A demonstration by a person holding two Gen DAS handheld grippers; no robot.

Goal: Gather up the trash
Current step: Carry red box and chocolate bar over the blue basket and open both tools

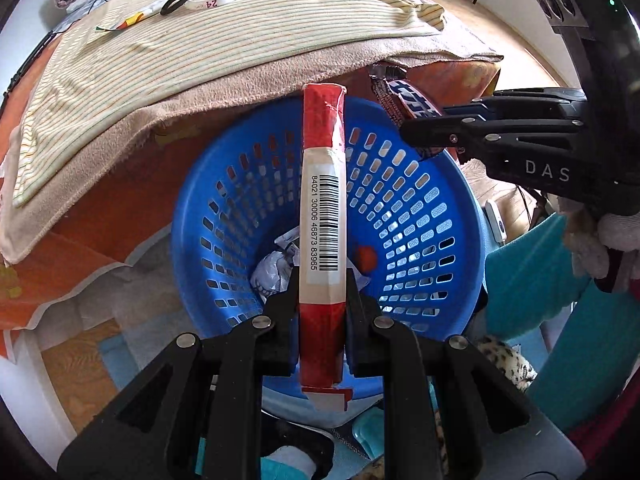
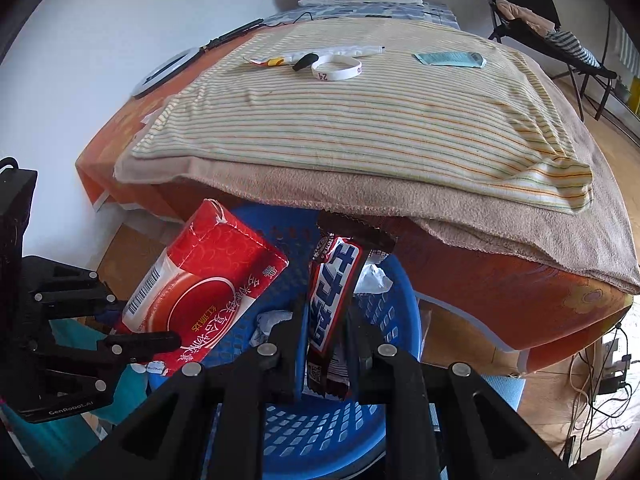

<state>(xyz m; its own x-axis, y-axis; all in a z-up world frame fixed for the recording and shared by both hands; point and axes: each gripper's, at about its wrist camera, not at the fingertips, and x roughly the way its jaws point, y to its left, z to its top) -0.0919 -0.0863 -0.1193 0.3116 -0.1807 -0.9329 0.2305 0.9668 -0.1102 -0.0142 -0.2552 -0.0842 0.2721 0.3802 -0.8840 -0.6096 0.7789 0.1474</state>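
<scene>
My left gripper (image 1: 322, 292) is shut on a red and white tissue pack (image 1: 323, 216) and holds it over the blue slotted basket (image 1: 420, 216). The pack also shows in the right wrist view (image 2: 208, 288), with the left gripper (image 2: 132, 336) on it. My right gripper (image 2: 322, 320) is shut on a brown snack wrapper (image 2: 334, 300) above the same basket (image 2: 320, 432). In the left wrist view the right gripper (image 1: 416, 132) holds the wrapper (image 1: 408, 100) at the basket's far right rim. Crumpled white paper (image 1: 276, 272) lies in the basket's bottom.
The basket stands on the floor against a bed with a striped sheet (image 2: 360, 120). On it lie a white wristband (image 2: 336, 70), a black ring (image 1: 175, 3), a small colourful wrapper (image 2: 266, 62) and a teal packet (image 2: 450, 58). A folding chair (image 2: 540, 20) stands far right.
</scene>
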